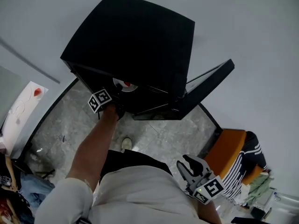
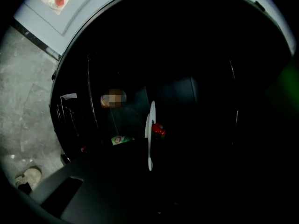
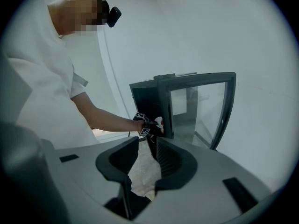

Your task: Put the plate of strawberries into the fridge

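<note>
Plate (image 2: 150, 125): one, white, edge-on in the left gripper view; it is inside the black fridge (image 1: 135, 41), past the open front.
Strawberry (image 2: 158, 130): one red berry counted, sitting against the plate's face. The head view gives only a red spot on white.
Left gripper (image 1: 116, 97): jaws dim but closed on the plate's near rim, reaching into the fridge mouth.
Packet (image 2: 120, 139): one, green-labelled, just beside the plate — seen only from the left gripper view.
Door (image 1: 205, 85): one, swung wide open; its glass pane reads only in the right gripper view.
Right gripper (image 3: 147, 146): jaws moderately apart, nothing between them — held low by the person's waist, well apart from the fridge.
</note>
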The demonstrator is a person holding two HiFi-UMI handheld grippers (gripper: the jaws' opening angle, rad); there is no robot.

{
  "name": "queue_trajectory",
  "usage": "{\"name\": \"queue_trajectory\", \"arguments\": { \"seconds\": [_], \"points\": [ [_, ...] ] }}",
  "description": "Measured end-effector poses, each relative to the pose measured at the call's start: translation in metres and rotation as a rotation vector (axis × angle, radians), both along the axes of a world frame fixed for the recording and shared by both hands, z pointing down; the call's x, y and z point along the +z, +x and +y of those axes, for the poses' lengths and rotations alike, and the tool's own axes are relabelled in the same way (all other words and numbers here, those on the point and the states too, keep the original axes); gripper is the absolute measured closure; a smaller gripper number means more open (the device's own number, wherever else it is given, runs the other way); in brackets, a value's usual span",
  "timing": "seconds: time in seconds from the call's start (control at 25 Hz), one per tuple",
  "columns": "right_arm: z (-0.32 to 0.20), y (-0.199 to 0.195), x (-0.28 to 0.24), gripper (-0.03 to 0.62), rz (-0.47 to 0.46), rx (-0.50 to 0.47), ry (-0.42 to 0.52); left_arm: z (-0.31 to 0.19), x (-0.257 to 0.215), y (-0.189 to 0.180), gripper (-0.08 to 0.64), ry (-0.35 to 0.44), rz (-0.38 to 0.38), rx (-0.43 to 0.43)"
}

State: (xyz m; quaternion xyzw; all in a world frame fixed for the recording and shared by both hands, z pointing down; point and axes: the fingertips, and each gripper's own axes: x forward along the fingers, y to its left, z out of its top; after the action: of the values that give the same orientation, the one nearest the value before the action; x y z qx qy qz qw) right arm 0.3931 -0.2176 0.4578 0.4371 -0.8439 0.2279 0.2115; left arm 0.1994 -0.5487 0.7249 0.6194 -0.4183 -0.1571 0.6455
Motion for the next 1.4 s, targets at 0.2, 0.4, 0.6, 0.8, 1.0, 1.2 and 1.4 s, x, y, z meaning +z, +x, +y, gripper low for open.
{"name": "queue_trajectory", "arguments": {
  "seconds": [0.2,0.4,0.6,0.8,1.0,1.2,1.4],
  "points": [
    [-0.002,0.006,0.003,0.463,0.003,0.014,-0.016,-0.005,0.009,-0.001,0.534,-0.005,-0.119,0.031],
    [-0.006,0.001,0.004,0.463,0.007,-0.005,-0.021,-0.010,0.012,-0.008,0.523,0.003,-0.333,0.096],
    [-0.008,-0.005,0.006,0.463,0.005,-0.009,-0.029,-0.013,0.022,-0.017,0.470,0.010,-0.616,0.213],
    [-0.007,-0.008,0.009,0.463,0.009,-0.015,-0.030,-0.015,0.025,-0.022,0.448,0.028,-0.729,0.272],
    [-0.005,-0.022,0.009,0.463,0.002,-0.035,-0.023,-0.004,0.019,-0.036,0.436,0.047,-0.780,0.305],
    [-0.003,-0.041,0.010,0.463,-0.021,-0.049,-0.007,0.022,-0.005,-0.046,0.436,0.119,-0.761,0.342],
    [0.001,-0.079,0.008,0.463,-0.048,-0.100,0.013,0.071,-0.042,-0.062,0.437,0.193,-0.702,0.397]
  ]
}}
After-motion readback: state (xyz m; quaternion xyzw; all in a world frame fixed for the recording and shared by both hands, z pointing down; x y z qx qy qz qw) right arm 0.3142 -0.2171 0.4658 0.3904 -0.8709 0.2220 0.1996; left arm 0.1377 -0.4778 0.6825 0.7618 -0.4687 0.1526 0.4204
